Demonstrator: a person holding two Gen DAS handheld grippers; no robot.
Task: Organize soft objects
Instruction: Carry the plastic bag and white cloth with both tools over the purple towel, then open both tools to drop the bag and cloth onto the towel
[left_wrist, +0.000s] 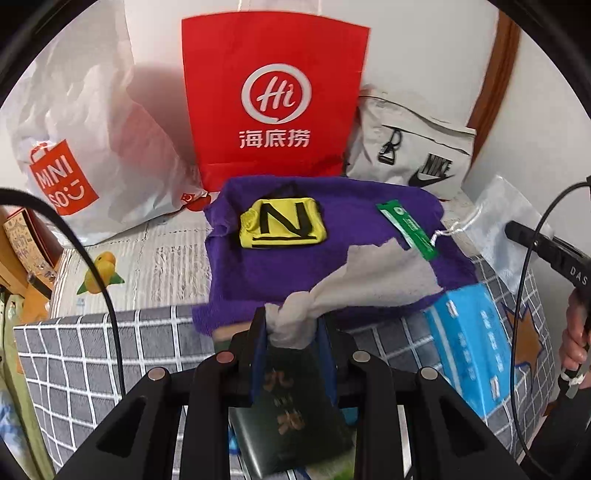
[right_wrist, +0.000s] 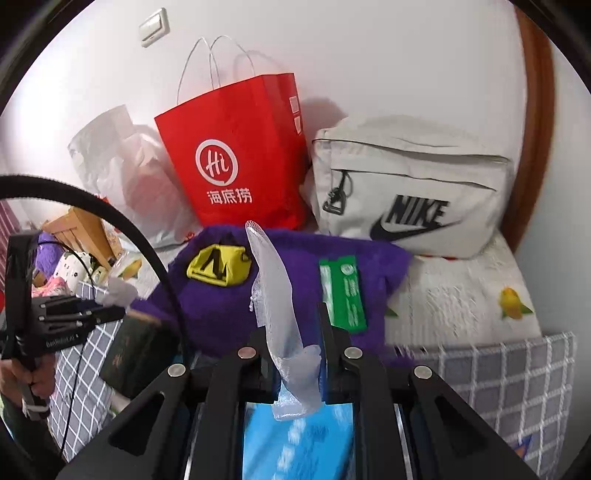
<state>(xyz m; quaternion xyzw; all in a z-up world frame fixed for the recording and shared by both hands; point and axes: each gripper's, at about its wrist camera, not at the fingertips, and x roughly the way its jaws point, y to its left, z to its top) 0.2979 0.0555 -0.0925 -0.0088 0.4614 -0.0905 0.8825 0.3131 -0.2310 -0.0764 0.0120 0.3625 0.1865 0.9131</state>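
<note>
Left gripper (left_wrist: 291, 325) clenched on a bunched grey tissue (left_wrist: 373, 273), which fans out toward 1 o'clock over the purple towel (left_wrist: 258, 266) on the bed (left_wrist: 147, 258). Right gripper (right_wrist: 295, 365) grasping a white mesh pouch (right_wrist: 273, 291), held upright, its top reaching 12 o'clock.

On the towel: yellow pouch (left_wrist: 282, 223) near centre, green tag (left_wrist: 406, 229) at 2 o'clock. Blue tissue pack (left_wrist: 469, 339) at 4 o'clock, off the towel's edge. Red paper bag (left_wrist: 273, 96) and grey Nike bag (left_wrist: 410, 147) stand behind, by the wall.

Handling, judged: tissue is very light, limp and tears easily; hold the gathered end, pull gently. Mesh pouch is light, floppy, snag-prone; pinch low near its bunched base.
</note>
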